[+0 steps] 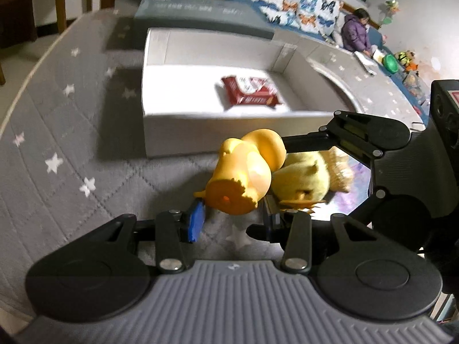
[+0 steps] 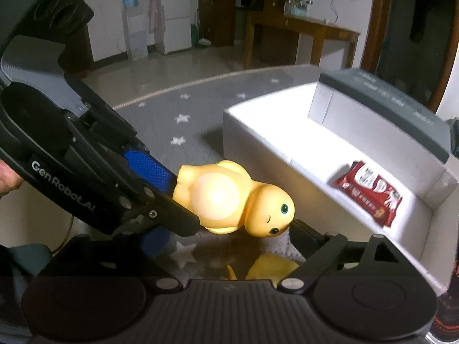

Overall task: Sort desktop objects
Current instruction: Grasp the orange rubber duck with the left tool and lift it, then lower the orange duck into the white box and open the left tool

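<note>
Left tool (image 2: 183, 197) (marked "GenRobot.AI") grips yellow duck toy (image 2: 229, 200).

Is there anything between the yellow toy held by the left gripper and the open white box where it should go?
Nothing visible blocks it. The yellow toy hangs in the left gripper just before the white box's near wall. Inside, only a red snack packet lies, with bare floor beside it.

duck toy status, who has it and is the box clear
Left gripper shut on duck toy, held off the mat. Right gripper open around plush chick. Box open ahead, red packet inside, path clear.
</note>
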Demonstrator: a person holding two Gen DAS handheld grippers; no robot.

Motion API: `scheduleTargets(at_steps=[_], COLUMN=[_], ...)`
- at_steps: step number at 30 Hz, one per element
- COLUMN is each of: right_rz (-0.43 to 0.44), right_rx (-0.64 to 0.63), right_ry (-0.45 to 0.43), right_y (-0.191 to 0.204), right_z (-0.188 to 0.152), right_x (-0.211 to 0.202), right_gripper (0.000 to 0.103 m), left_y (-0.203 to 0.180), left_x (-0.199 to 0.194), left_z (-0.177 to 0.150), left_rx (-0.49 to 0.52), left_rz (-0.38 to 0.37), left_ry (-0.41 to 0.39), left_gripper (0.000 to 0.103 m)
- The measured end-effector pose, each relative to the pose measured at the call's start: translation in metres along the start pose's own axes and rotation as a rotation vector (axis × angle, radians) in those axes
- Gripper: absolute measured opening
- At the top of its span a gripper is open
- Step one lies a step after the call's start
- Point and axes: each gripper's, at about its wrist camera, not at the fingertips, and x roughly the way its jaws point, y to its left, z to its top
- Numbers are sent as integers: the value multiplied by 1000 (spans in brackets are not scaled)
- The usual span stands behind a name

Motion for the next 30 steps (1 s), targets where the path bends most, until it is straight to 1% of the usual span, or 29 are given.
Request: scheduleTargets(at_steps=[3, 6, 9, 11, 16, 19, 26, 28, 30], right_rz=[-24, -60, -98, -125, -157, -153, -114, -93, -97], right_rx=[-10, -16, -11, 3, 29, 52, 152, 176, 188], right_ry=[-44, -88, -126, -147, -137, -111, -38, -25, -16], right_y=[3, -1, -11, -22, -53, -70, -106, -111, -114], right_z=[8, 17, 30, 38, 51, 52, 47, 44, 42], right_x=[-19, -32, -39, -38, -22, -7, 31, 39, 44], right_gripper=[92, 92, 92, 92, 92, 92, 92, 92, 92], left_y=[-5, -9, -11, -10, -2, 1, 15, 19, 21], left_x=[-12, -18, -14, -4, 31, 53, 99, 109, 111], left_z=[11, 30, 51, 66, 94, 105, 115, 115, 113], left_rx=[19, 44, 66, 72, 51, 49, 3, 1, -12], left_rz=[-5, -5, 0, -3, -24, -18, -26, -15, -20], left_ry=[-41, -85, -119, -119, -64, -25, 66, 76, 75], left_gripper=[44, 44, 44, 44, 44, 44, 44, 44, 44])
